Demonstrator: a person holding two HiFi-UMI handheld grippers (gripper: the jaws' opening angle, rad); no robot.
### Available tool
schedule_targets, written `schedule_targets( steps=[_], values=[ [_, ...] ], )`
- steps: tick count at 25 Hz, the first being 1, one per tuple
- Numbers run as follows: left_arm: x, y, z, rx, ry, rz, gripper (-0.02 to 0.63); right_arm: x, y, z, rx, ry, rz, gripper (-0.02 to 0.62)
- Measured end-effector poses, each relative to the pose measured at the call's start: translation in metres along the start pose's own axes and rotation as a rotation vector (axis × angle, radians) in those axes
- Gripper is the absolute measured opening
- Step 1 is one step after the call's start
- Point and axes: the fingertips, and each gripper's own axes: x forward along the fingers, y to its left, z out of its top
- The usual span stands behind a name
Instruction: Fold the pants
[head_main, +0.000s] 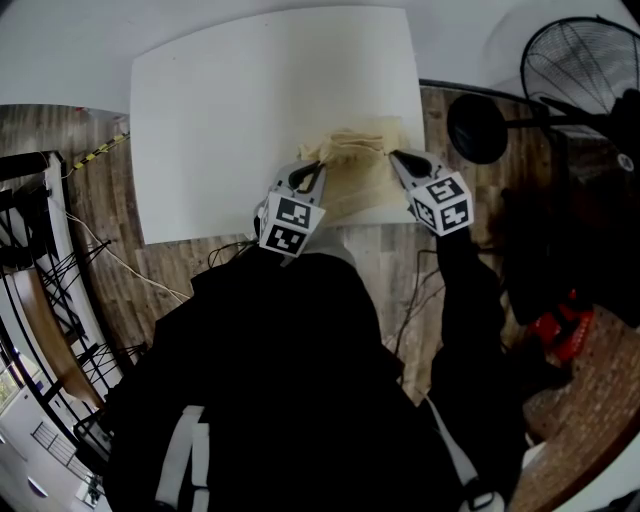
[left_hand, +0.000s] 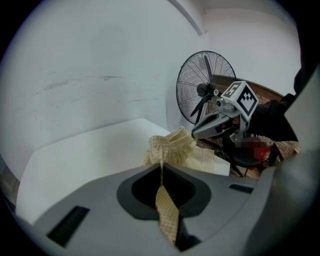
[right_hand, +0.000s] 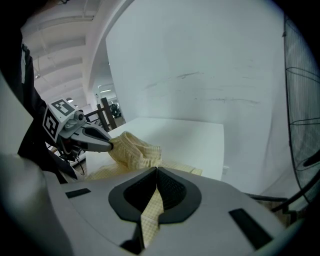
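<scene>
Right now, seen from the head view, the pale yellow checked pants (head_main: 352, 168) lie bunched at the 5 o'clock corner of the white desk (head_main: 230, 120), close to the person's body. Part of the cloth lies flat on the desk and part rises in a crumpled ridge between the two tools.

The left gripper (head_main: 318, 166) comes in from 7 o'clock of the pants. Its own view shows the jaws pressed together on a narrow strip of the checked fabric, which runs down through the gap between them. The right gripper (head_main: 392, 155) comes in from 3 o'clock of the pants, and its jaws are likewise clamped on a fold of the same fabric. Each gripper's tip shows in the other's view, touching the raised ruffled edge of the cloth.

A black standing fan (head_main: 585, 60) stands on the wood-pattern floor (head_main: 100, 215) at 2 o'clock of the desk. The person's dark sleeves (head_main: 470, 300) fill the lower frame.
</scene>
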Motion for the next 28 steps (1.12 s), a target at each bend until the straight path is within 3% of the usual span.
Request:
schedule_targets(
  steps=[11,21,28],
  values=[
    [-0.002,-0.022,-0.023,0.017,0.067,-0.051,0.017,-0.005,0.014,-0.030,0.052,0.039,-0.026,0.008],
    [0.001,-0.040,-0.044,0.136,0.101,-0.072,0.017,-0.004,0.026,-0.059,0.049,0.079,-0.026,0.008],
    [0.001,-0.061,-0.055,0.206,0.119,-0.131,0.018,-0.011,0.028,-0.079,0.070,0.135,-0.007,0.008]
  ],
)
